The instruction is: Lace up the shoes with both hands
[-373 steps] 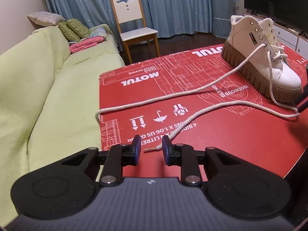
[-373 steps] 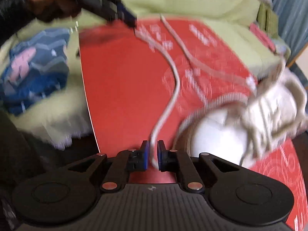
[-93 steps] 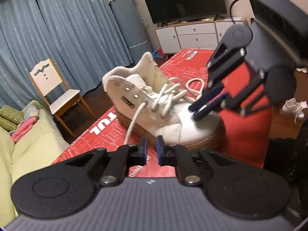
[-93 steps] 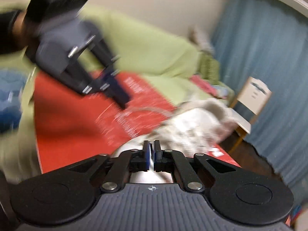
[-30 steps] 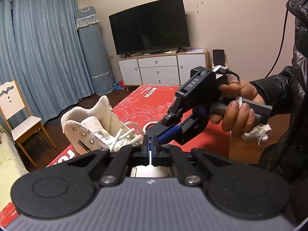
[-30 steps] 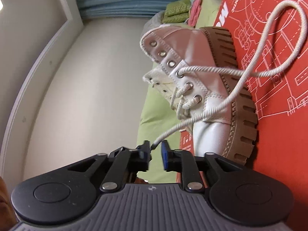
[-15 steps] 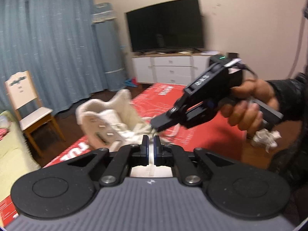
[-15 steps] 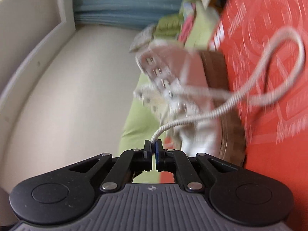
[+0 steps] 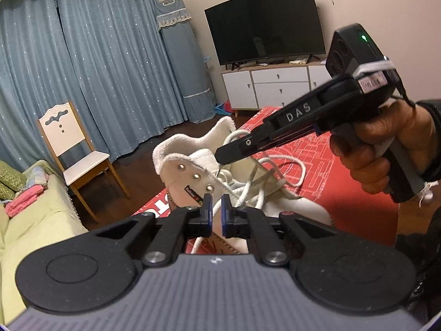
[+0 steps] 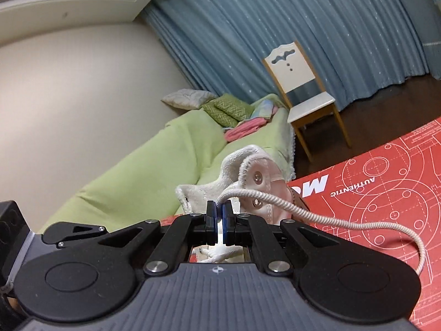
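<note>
A white high-top shoe [image 9: 190,169] with a brown sole stands on a red printed board [image 9: 317,151]. Its cream lace [image 9: 301,171] lies in loose loops over the tongue. My left gripper [image 9: 215,207] hovers just before the shoe's eyelet row; its jaws are opening, with a narrow gap and nothing between them. A hand [image 9: 386,149] holds my right gripper [image 9: 220,156] above the shoe's collar. In the right wrist view the right gripper [image 10: 219,209] is shut on the lace [image 10: 297,213], which trails off to the right over the board [image 10: 386,193]. The shoe's collar [image 10: 257,178] shows just beyond the fingertips.
A green sofa [image 9: 33,220] with folded clothes runs along the left. A white and wood chair [image 9: 71,149] stands before blue curtains [image 9: 110,55]. A television [image 9: 264,22] on a white cabinet [image 9: 275,85] is at the back. A small white shoe [image 9: 427,190] lies on the floor at right.
My right gripper closed on the lace end, then rolled and rose with it above the shoe. My left gripper's jaws, shut a second ago, have parted a little.
</note>
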Available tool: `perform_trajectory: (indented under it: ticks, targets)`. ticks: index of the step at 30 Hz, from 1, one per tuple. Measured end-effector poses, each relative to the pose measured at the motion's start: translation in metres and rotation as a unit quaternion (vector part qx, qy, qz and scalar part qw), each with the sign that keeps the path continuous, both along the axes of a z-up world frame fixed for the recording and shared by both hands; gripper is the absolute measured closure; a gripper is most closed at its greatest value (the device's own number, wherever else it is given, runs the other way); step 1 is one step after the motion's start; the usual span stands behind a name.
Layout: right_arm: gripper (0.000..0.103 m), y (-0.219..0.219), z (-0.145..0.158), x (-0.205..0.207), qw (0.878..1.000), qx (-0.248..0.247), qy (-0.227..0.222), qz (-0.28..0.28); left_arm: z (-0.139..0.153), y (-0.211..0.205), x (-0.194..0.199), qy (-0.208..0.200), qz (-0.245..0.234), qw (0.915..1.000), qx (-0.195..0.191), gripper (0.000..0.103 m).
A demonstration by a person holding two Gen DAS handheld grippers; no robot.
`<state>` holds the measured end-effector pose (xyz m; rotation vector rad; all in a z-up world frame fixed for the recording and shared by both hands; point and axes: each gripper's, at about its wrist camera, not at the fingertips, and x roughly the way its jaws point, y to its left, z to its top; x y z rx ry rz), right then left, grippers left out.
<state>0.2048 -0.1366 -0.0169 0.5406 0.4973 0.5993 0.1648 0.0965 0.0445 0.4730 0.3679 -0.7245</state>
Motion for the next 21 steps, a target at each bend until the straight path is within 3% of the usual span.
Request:
perform_trajectory:
  ticks: [10, 14, 21]
  targets:
    - [0.099, -0.012, -0.01, 0.02, 0.993, 0.077, 0.083, 0.035, -0.005, -0.008, 0.011, -0.014, -0.004, 0.9992, 0.036, 0.094]
    - [0.099, -0.013, -0.011, 0.023, 0.99, 0.088, 0.097, 0.045, -0.005, -0.013, 0.018, -0.017, -0.013, 0.9988, 0.045, 0.09]
    - [0.099, -0.015, -0.017, 0.031, 0.983, 0.122, 0.125, 0.058, -0.009, -0.028, 0.024, -0.025, -0.039, 0.9955, 0.083, 0.093]
